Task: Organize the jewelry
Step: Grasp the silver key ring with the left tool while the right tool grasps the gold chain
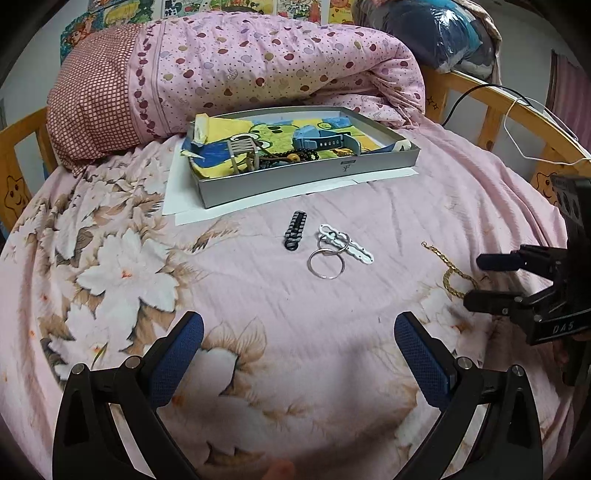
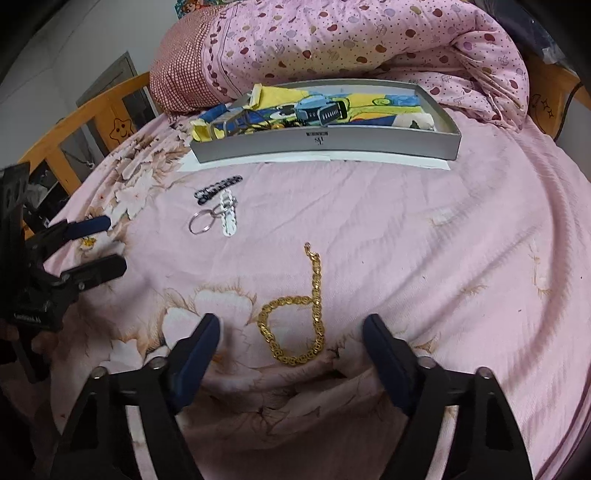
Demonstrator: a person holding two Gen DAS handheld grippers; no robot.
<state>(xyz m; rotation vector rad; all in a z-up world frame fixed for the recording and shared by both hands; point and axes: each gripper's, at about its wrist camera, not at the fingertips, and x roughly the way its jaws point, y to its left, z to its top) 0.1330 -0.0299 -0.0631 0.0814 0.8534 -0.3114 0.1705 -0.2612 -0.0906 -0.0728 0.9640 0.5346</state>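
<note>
Gold chain (image 1: pixel 452 273) partly behind right claw (image 1: pixel 476 278); box logo (image 2: pixel 319 140) illegible

Both fisheye views are evenly lit by soft, cool indoor light, with no harsh glare. Soft shadows pool on the bedsheet (image 1: pixel 295 332) beneath the near fingers. Straight lines bow strongly toward the edges, and dark vignetting fills the corners. The centre is sharp; the wrapped bundle (image 1: pixel 443 33) shows faint plastic sheen.
</note>
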